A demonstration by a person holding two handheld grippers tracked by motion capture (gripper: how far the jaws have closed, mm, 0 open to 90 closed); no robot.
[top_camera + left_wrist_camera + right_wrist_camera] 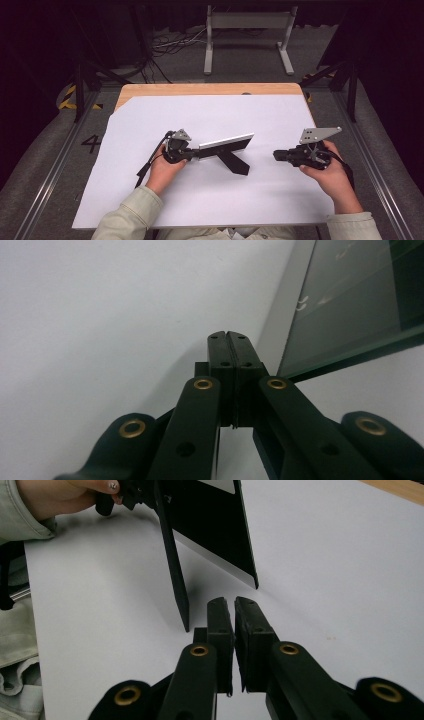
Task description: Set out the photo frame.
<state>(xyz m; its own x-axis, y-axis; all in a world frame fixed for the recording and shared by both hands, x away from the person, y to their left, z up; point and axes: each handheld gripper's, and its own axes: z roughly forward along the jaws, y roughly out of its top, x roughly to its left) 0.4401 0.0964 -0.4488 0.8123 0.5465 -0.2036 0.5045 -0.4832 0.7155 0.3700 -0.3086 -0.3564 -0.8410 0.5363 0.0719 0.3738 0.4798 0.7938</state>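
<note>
**Picture frame stood on the white sheet, both grippers closed and empty**

A picture frame (226, 142) is seen standing near the middle of the desk (210, 89), on the white sheet (210, 200) that covers most of it. It is propped on a black back leg (234, 162), which is spread toward the person. In the high view the left gripper (192, 155) is held at the frame's left end; whether it touches the frame cannot be told. In the left gripper view its jaws are shown pressed fully together with nothing between them, and the frame's glass (350, 305) is seen just beside them at the right. The right gripper (276, 155) is held well apart from the frame, to its right, and is pointed toward it. In the right gripper view its jaws are nearly shut, with a thin gap left between them, and nothing is gripped.
</note>
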